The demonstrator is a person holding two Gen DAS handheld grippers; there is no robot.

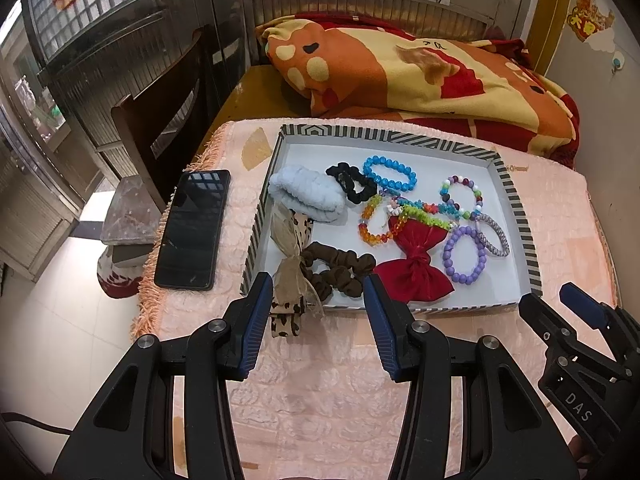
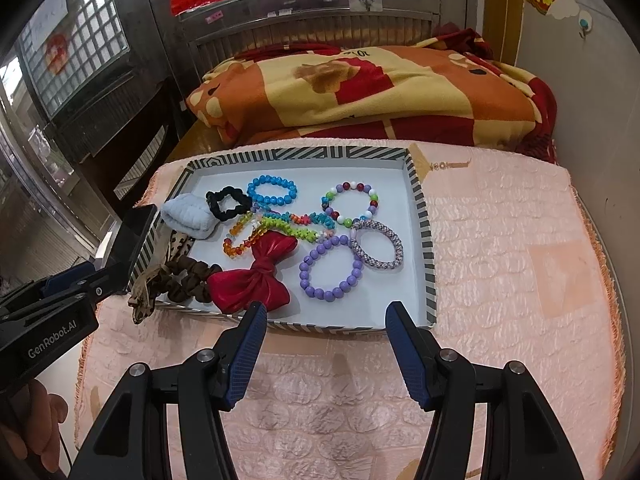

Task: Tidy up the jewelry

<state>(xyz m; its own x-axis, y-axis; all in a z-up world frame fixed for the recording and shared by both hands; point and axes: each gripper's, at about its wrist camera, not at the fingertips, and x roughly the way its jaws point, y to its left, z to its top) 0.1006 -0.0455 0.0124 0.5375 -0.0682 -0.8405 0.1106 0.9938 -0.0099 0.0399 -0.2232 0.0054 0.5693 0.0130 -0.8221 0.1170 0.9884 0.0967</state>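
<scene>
Where ribbon (image 1: 290, 280) overhangs tray (image 1: 520, 216), leopard end half-hidden.

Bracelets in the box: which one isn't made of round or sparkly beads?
The woven silver-and-purple bracelet, beside the lilac bead bracelet near the box's right wall. It looks like a smooth braided band; the others are strings of separate beads.

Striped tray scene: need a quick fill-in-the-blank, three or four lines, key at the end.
1. The leopard-print ribbon hangs over the tray's ____ edge.
2. The red bow lies against the ____ scrunchie.
3. Outside the tray, on the pink cloth, lies a black ____.
4. Both the left gripper and right gripper are ____.

Answers: near; brown; phone; open
</scene>
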